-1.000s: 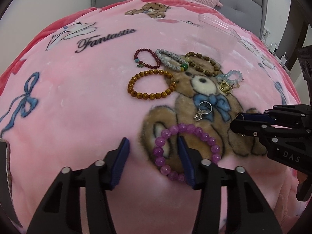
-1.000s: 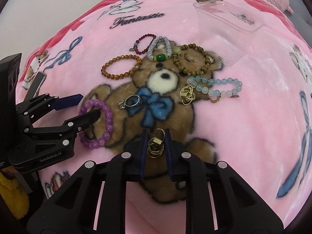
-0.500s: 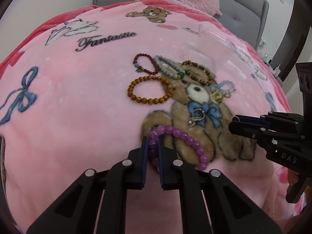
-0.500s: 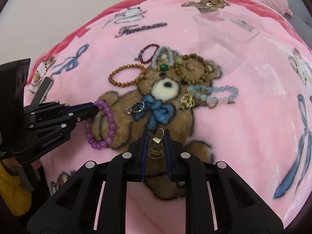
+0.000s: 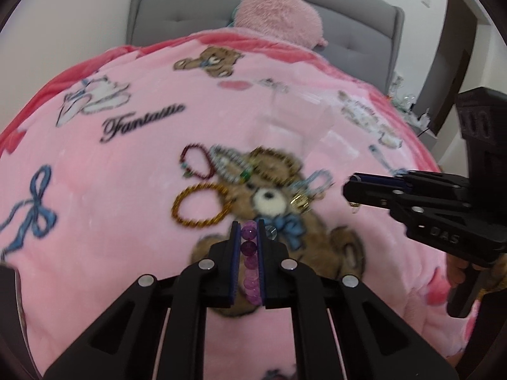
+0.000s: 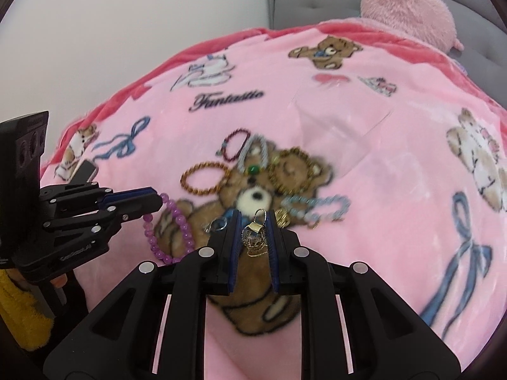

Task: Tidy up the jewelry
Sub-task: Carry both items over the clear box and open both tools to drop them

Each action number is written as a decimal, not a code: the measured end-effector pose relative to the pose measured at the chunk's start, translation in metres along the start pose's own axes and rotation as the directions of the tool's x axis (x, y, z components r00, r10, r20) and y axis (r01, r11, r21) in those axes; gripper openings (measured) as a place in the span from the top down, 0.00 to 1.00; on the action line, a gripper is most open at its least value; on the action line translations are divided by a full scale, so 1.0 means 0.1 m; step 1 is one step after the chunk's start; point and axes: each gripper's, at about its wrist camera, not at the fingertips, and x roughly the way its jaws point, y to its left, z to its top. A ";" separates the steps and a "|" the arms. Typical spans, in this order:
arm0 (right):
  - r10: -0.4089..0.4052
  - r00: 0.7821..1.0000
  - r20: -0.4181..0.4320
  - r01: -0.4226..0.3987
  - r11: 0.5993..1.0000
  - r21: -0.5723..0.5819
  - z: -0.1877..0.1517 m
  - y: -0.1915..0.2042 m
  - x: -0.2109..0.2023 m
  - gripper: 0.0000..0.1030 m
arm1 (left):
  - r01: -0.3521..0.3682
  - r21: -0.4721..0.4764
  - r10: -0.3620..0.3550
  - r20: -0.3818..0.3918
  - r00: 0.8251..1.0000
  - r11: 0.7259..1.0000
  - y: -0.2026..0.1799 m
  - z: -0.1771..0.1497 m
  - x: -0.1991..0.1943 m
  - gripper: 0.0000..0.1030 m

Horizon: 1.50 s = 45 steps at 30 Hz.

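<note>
My left gripper (image 5: 247, 226) is shut on a purple bead bracelet (image 5: 249, 261), lifted off the pink blanket; from the right wrist view the purple bracelet (image 6: 177, 221) hangs from the left gripper (image 6: 158, 201). My right gripper (image 6: 253, 218) is shut on a bundle of gold rings (image 6: 254, 237), also raised; in the left wrist view the right gripper (image 5: 348, 186) shows at the right. On the blanket lie an amber bead bracelet (image 5: 202, 204), a dark red bracelet (image 5: 195, 164), a grey bracelet with a green bead (image 5: 229, 166), a brown bracelet (image 5: 275, 164), a pale blue bracelet (image 6: 317, 209) and a silver ring (image 6: 218, 224).
A clear plastic box (image 5: 301, 114) sits on the blanket (image 5: 95, 221) beyond the jewelry. A fluffy pink pillow (image 5: 279, 15) leans on the grey headboard (image 5: 177, 15). A yellow sleeve (image 6: 19, 310) shows at the lower left of the right wrist view.
The left gripper shut on the purple bracelet and lifted it off the blanket. The right gripper rose too, still holding the gold rings. Both views now show more of the headboard.
</note>
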 end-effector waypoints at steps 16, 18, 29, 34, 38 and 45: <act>-0.081 0.978 0.190 0.079 0.997 0.017 0.71 -0.50 -0.17 0.85 | 0.063 0.151 -0.093 0.195 0.976 0.987 -0.33 1.03 -0.05 0.91; -0.092 0.975 0.201 0.090 0.996 0.017 0.82 -0.59 -0.14 0.85 | 0.067 0.165 -0.101 0.206 0.973 0.984 -0.36 1.18 0.02 0.91; -0.102 0.981 0.163 0.093 0.994 0.064 1.07 -0.93 0.25 0.85 | 0.165 0.117 -0.187 0.215 0.959 0.979 -0.34 1.69 0.63 0.91; -0.101 0.989 0.111 0.094 0.993 0.064 0.96 -0.97 0.45 0.85 | 0.202 0.089 -0.215 0.164 0.963 0.975 -0.29 1.62 0.89 0.91; -0.106 0.991 0.080 0.103 0.994 0.041 0.90 -0.94 0.56 0.85 | 0.205 0.076 -0.214 0.133 0.968 0.976 -0.27 1.49 1.06 0.91; -0.119 0.993 0.021 0.118 0.992 0.036 0.76 -0.92 0.71 0.85 | 0.169 0.081 -0.176 0.090 0.980 0.982 -0.29 1.33 1.27 0.91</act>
